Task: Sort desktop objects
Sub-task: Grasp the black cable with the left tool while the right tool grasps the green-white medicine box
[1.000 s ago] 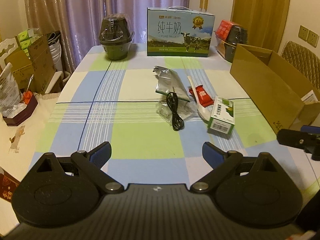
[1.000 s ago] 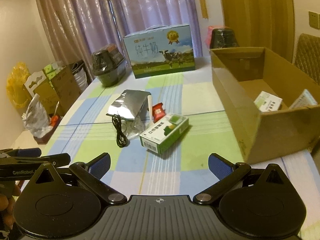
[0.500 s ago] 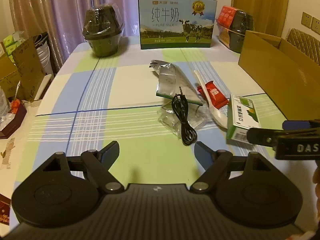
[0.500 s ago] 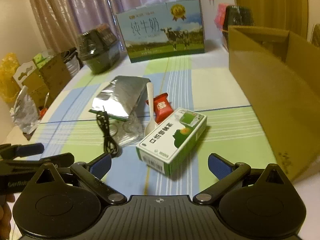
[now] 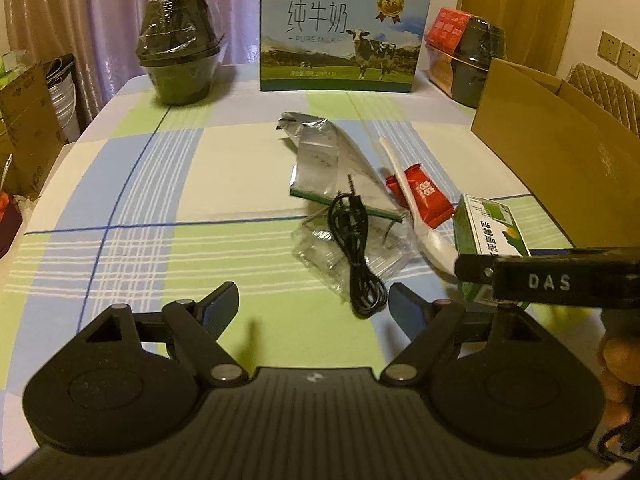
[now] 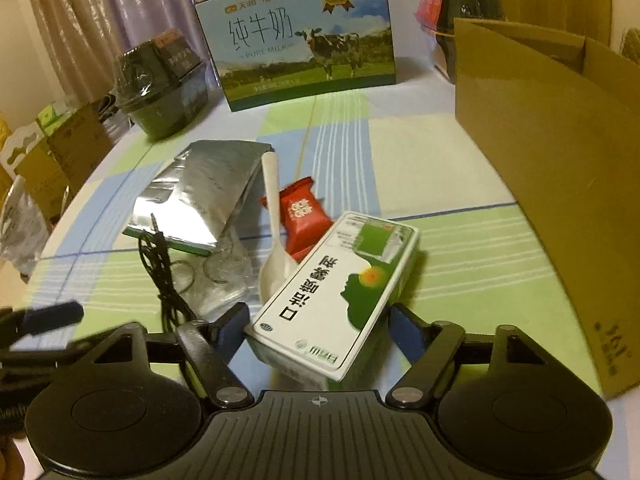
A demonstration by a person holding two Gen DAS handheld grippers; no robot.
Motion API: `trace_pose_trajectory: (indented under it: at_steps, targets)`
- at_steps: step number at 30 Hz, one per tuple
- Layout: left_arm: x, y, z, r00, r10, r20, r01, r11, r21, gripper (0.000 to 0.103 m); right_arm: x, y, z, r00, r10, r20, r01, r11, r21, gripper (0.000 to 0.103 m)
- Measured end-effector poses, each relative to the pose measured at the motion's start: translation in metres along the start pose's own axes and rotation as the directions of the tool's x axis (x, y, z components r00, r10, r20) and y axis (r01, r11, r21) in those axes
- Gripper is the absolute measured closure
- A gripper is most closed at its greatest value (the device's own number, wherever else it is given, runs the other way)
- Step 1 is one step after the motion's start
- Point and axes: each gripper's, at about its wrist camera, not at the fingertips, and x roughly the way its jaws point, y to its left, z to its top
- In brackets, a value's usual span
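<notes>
A green and white box [image 6: 348,280] lies on the checked tablecloth, its near end between the pads of my right gripper [image 6: 318,320], which is shut on it. From the left wrist view the same box [image 5: 492,228] stands on its long side at table level behind a right-gripper finger [image 5: 480,266]. My left gripper [image 5: 312,300] is open and holds nothing. Just ahead of it lies a coiled black cable [image 5: 354,240] on a clear plastic bag [image 5: 320,244]. A silver pouch [image 5: 328,160], a white spoon [image 5: 404,188] and a red sweet packet [image 5: 424,196] lie beyond.
An open cardboard box [image 6: 560,160] stands along the right side of the table. A milk carton case [image 5: 344,32] and a wrapped black bowl stack [image 5: 180,64] stand at the far edge. Cartons and bags sit on the floor at the left.
Both grippers moved forward and lower toward the pile. The right gripper's fingers came in around the green and white box. The left gripper's fingers narrowed a little.
</notes>
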Motion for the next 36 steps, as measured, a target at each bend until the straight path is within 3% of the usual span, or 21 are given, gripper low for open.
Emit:
trace_pose_trajectory:
  at_steps: [3,7,11,13,19,31,32,34,36]
  targets:
    - [0.007,-0.006,0.004,1.0,-0.02,0.007,0.02,1.0,0.014,0.026,-0.008,-0.011,0.0,1.0,-0.005,0.002,0.005,1.0,-0.004,0.043]
    - [0.022,-0.015,0.009,0.999,-0.034,-0.003,0.034,0.999,0.029,0.047,-0.023,-0.025,-0.002,1.0,-0.018,0.023,0.019,1.0,-0.015,0.048]
    - [0.031,-0.022,0.011,0.999,-0.033,0.005,0.032,0.999,0.027,0.055,-0.029,-0.032,-0.007,0.999,-0.027,0.028,0.028,0.999,-0.029,0.05]
    - [0.032,-0.024,0.012,0.999,-0.027,0.016,0.027,0.999,0.025,0.071,-0.027,-0.034,-0.01,0.999,-0.03,0.017,0.03,0.999,-0.027,0.05]
    - [0.03,-0.024,0.008,1.0,-0.01,-0.001,0.01,1.0,0.02,0.093,-0.029,-0.04,-0.018,1.0,-0.029,-0.007,0.029,1.0,-0.013,0.05]
    - [-0.026,-0.049,-0.036,0.994,-0.083,-0.065,0.088,0.994,0.071,0.093,-0.076,-0.042,-0.059,0.999,-0.023,-0.035,0.023,1.0,-0.004,0.05]
    - [-0.029,-0.052,-0.041,0.995,-0.08,-0.062,0.085,0.993,0.083,0.093,-0.078,-0.043,-0.062,0.999,-0.023,-0.032,0.023,1.0,0.001,0.048]
    - [-0.033,-0.053,-0.047,0.995,-0.084,-0.059,0.089,0.992,0.084,0.082,-0.08,-0.045,-0.065,0.999,-0.012,-0.03,0.012,1.0,0.008,0.043]
    - [-0.035,-0.054,-0.049,0.995,-0.087,-0.057,0.092,0.993,0.078,0.082,-0.081,-0.043,-0.065,1.0,-0.018,-0.012,0.017,1.0,-0.008,0.034]
